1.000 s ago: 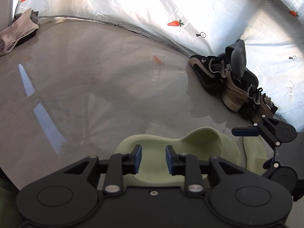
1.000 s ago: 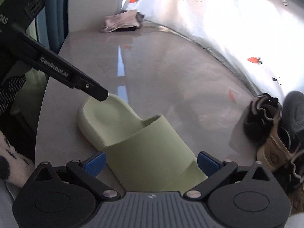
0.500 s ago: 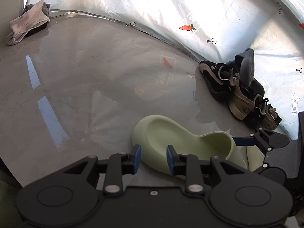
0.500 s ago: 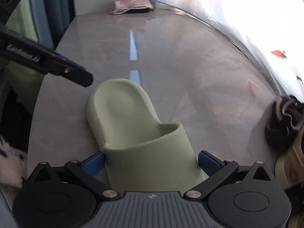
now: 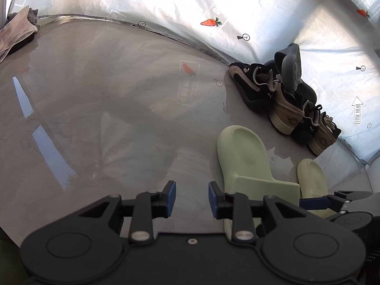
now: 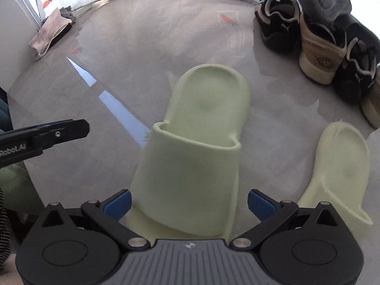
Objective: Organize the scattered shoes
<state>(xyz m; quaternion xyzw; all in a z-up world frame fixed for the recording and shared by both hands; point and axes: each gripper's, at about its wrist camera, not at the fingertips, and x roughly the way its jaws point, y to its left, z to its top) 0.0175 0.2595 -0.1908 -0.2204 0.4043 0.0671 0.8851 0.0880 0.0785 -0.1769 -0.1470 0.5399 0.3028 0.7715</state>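
A pale green slide (image 6: 197, 147) lies on the grey floor, held at its toe end between the blue pads of my right gripper (image 6: 188, 205), which is shut on it. It also shows in the left wrist view (image 5: 247, 163). Its mate, a second green slide (image 6: 339, 168), lies just to its right (image 5: 311, 175). My left gripper (image 5: 192, 198) is partly open and empty, just left of the held slide. A row of black and tan sneakers (image 5: 282, 102) stands by the plastic-covered wall (image 6: 318, 40).
A white plastic sheet with carrot prints (image 5: 209, 22) covers the wall behind the shoes. A beige cloth on a dark object (image 5: 16, 33) lies in the far left corner (image 6: 49, 35). A grey slipper (image 5: 288, 65) stands upright on the sneaker pile.
The right gripper has swung the green slide round, so its heel now points at the sneaker row, beside the second slide. The left gripper has come off the slide and sits to its left.
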